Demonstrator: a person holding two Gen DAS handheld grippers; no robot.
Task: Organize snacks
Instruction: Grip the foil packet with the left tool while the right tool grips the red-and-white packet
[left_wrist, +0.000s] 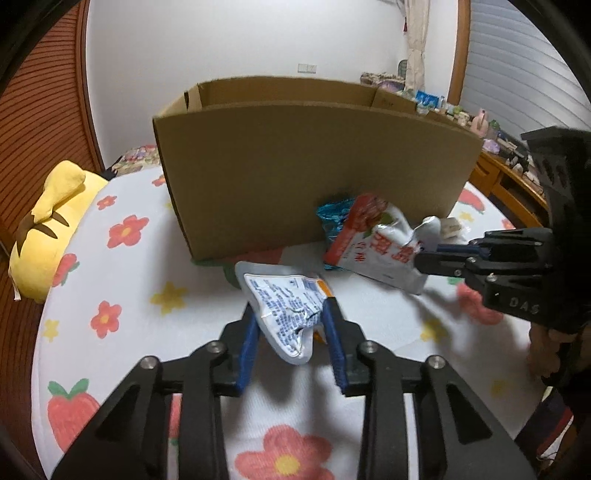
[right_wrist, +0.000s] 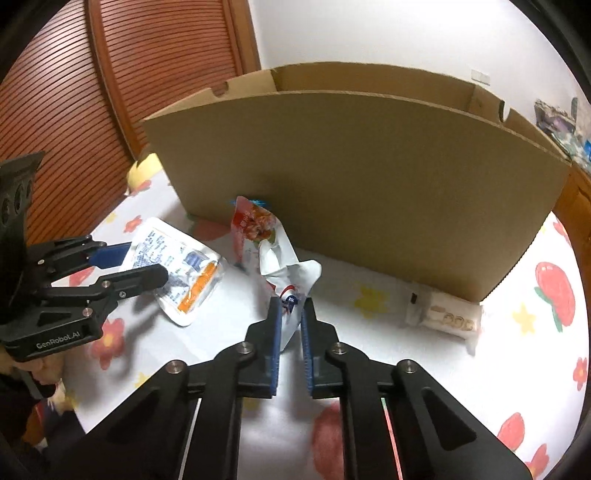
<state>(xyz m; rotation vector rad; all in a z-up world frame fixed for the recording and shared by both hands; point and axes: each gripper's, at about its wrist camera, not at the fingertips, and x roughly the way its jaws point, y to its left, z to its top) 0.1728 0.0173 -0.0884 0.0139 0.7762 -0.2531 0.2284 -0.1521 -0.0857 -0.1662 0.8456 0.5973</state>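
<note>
Two snack packets are in hand, one per gripper, both short of the cardboard box (left_wrist: 314, 177) that stands open-topped on the flowered bedsheet (left_wrist: 122, 295). Item one: silver packet with blue print and an orange edge (left_wrist: 284, 306), pinched at its near end between the blue pads of the left gripper (left_wrist: 291, 314); its long axis runs from the jaws toward 11 o'clock in the left wrist view. Item two: red-and-white packet (right_wrist: 275, 254), crumpled, clamped at its near corner by the right gripper (right_wrist: 291, 301), jaws closed on the foil; it stretches toward 12 o'clock and ends just before the box wall. Item three: small white packet with gold print (right_wrist: 445, 314), loose, at 2 o'clock from the right gripper, against the box's foot. Blue foil wrapper (left_wrist: 332, 214) lies behind item two. Decisive relation: the box rim sits above and beyond both packets, so each likely needs lifting over the near wall; the right hand's packet lies nearer it.
</note>
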